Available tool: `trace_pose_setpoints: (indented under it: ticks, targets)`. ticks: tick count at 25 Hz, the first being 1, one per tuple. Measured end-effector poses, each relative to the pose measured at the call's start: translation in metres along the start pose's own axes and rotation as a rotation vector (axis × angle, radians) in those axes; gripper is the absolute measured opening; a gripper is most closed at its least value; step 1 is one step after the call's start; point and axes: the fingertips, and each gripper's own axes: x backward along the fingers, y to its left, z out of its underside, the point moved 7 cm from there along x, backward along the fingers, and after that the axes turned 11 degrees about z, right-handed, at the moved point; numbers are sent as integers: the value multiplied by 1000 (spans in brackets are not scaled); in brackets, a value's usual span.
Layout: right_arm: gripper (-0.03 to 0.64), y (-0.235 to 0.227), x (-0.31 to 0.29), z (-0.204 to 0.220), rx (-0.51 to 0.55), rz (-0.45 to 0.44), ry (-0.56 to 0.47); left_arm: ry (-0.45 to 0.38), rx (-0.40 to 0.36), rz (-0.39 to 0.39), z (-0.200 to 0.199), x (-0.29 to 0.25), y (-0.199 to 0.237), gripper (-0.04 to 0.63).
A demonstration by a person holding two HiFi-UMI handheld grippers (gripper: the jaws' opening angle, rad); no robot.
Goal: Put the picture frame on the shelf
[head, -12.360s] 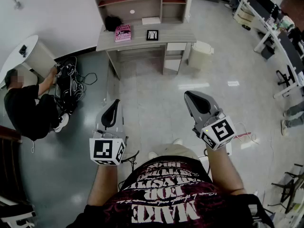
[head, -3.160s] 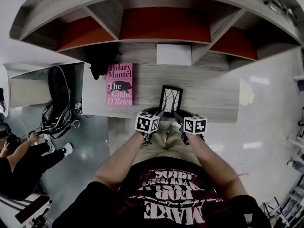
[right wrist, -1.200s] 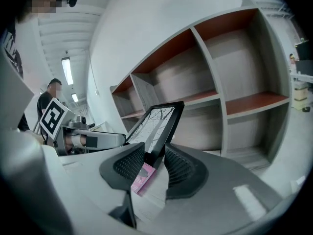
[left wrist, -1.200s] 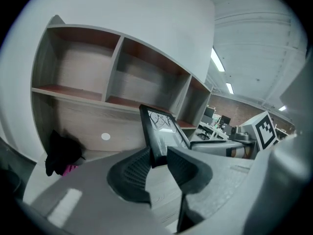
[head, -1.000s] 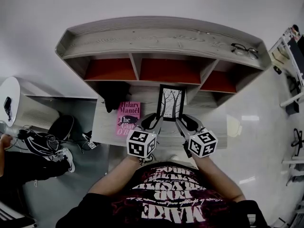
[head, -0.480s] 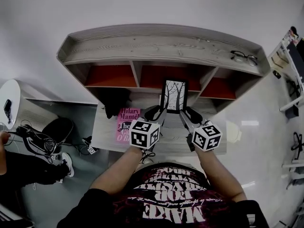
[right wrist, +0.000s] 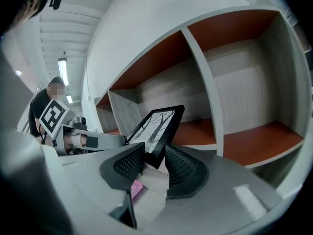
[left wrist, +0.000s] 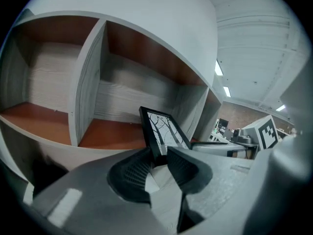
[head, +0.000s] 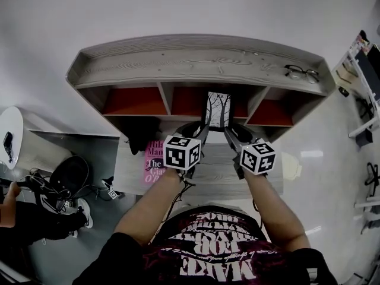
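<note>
left claw point(left wrist: 159, 158) was pinched on one lower corner of the picture frame point(left wrist: 164, 131), and right claw point(right wrist: 155, 160) was clamped on the other lower corner, so the frame hung between them, clear of the table point(head: 217, 177) and tilted a little. from the head view it sat just in front of the middle compartment of the shelf point(head: 196, 64), above the orange board point(left wrist: 112, 133) and touching nothing but the claws. by my reckoning the lift and carry were done; what was left was to ease it inside, rest its lower edge on the board, then let go with both claws. the pink book point(head: 155, 157) lay on the table below.
</note>
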Motion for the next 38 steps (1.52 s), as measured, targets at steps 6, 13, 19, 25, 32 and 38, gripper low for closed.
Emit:
trace_pose_setpoints:
  ticks: [6,13,19,25,32,38]
  targets:
    - [146,-10,-20,-9,-20,12,28,-8,25,-8,-8,-15,14,110]
    - [151,-18,-30,-15,-52,34,34,-17,27,-4,-16,-26,22,110]
    - [183,-20,-34,-15,14,50,46,-26,-15,-13,-13,-28,25,111]
    - [209,-20,-8,-30,69,75,-20,-103,-79,-53,-21,-1,23,112]
    - [141,-11,49,-50,187,117,-133,-148,-240,-140,-32,62,7,99]
    - [23,-9,104,-66,200,147,-203,-232,-296,-150,-49,105,-19,1]
